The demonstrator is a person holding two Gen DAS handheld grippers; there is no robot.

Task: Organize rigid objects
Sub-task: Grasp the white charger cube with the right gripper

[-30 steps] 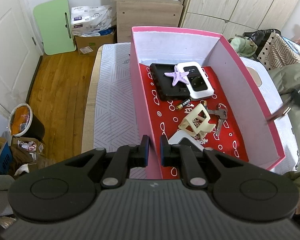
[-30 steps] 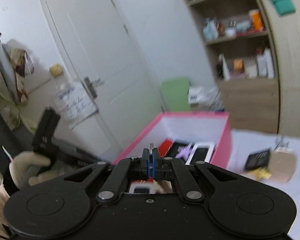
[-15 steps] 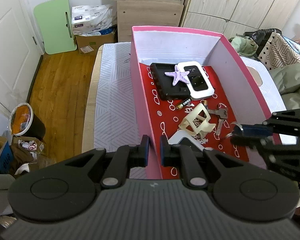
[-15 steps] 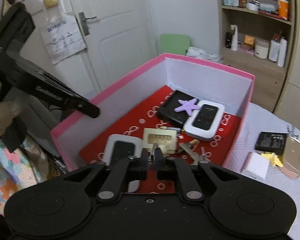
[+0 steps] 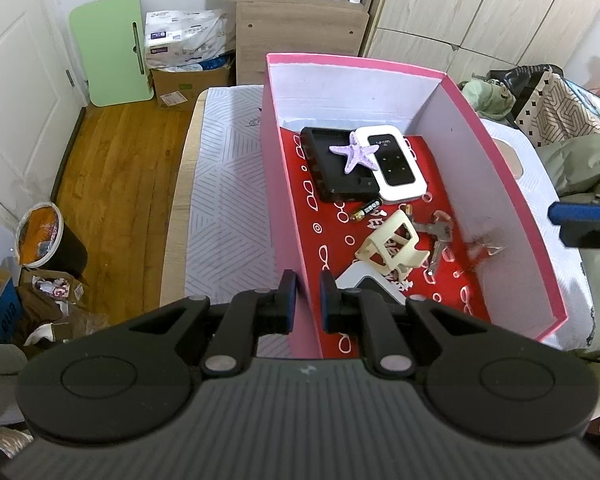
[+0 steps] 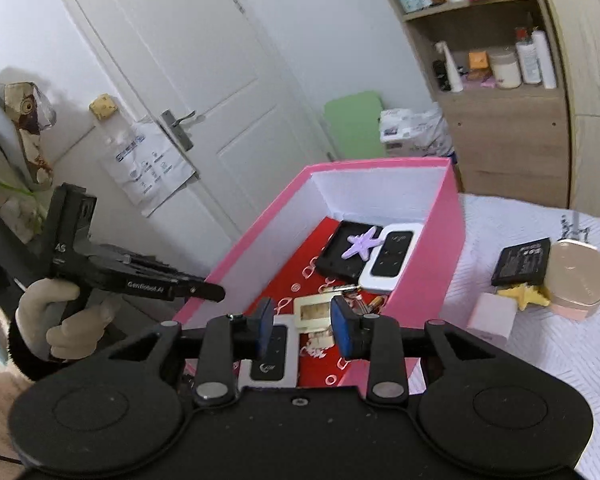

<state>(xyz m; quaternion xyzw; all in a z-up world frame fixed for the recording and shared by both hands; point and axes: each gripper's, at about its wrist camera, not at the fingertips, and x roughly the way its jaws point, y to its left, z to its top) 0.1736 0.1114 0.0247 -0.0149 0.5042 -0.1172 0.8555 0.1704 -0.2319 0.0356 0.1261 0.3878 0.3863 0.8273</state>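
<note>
The left claw (image 5: 305, 296), nearly closed, pinches the near wall of the pink cardboard box (image 5: 512, 208). Inside, on red patterned lining, lie a lilac starfish (image 5: 354, 153) on a black tray (image 5: 332, 172), a glossy white device (image 5: 394, 168), a cream plastic holder (image 5: 392, 246) and metal keys (image 5: 440, 236). A blurred key ring (image 5: 486, 245) now drops beside the keys: the right claw (image 6: 303, 322) has just been opening, jaws empty. One more item stowed.

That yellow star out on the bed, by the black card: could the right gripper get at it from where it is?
Probably yes. The yellow star lies outside the pink box, uncovered on top, and the right gripper has open, empty jaws. But the black card and beige case crowd it closely.
</note>
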